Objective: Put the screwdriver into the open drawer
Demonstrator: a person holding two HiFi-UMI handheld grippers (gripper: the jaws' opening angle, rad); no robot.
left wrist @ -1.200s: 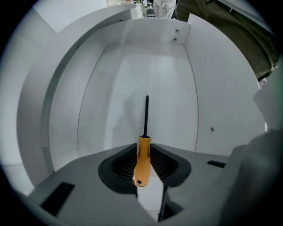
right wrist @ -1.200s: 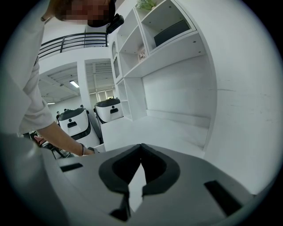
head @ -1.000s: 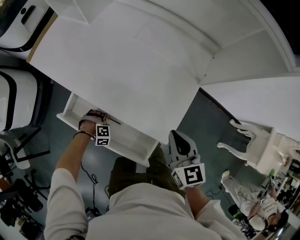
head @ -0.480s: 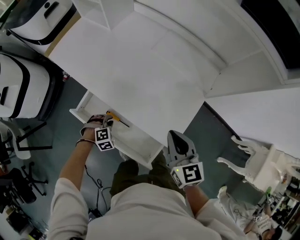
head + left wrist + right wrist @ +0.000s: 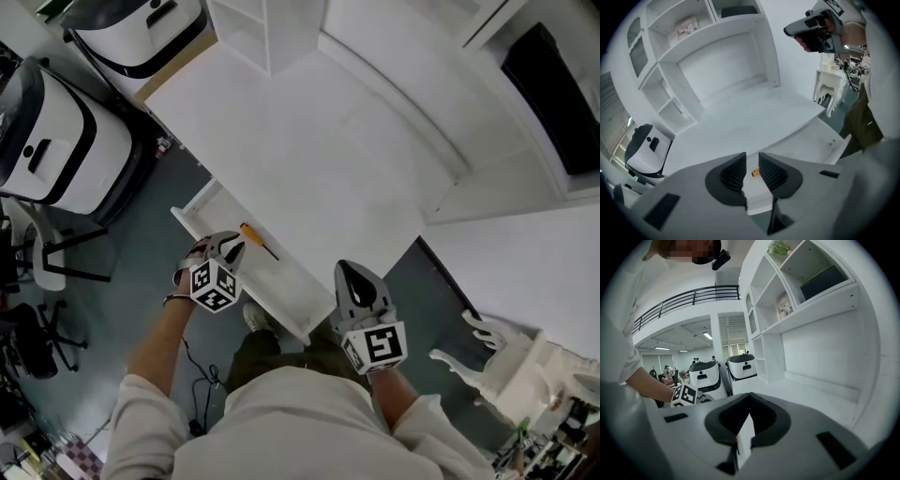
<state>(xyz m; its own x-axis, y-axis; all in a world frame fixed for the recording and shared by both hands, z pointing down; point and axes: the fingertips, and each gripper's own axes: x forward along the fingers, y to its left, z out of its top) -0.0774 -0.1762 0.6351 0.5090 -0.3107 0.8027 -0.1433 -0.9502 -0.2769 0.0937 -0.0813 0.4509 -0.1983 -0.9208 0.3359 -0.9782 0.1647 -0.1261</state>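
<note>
Nearest, the right gripper hangs just beside the drawer's right end, jaws closed on nothing. Over the drawer's front rim, the left gripper is slightly parted and empty. The screwdriver lies inside the drawer, toward its back. A low sweep of the left gripper could clip its handle, or a knock to the drawer could set it rolling.

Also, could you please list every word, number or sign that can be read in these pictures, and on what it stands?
No words or numbers can be read.
Left marker cube: black-and-white squares only, no letters.
Right marker cube: the same.
Printed box on the shelf: print too small and blurred to read.
</note>
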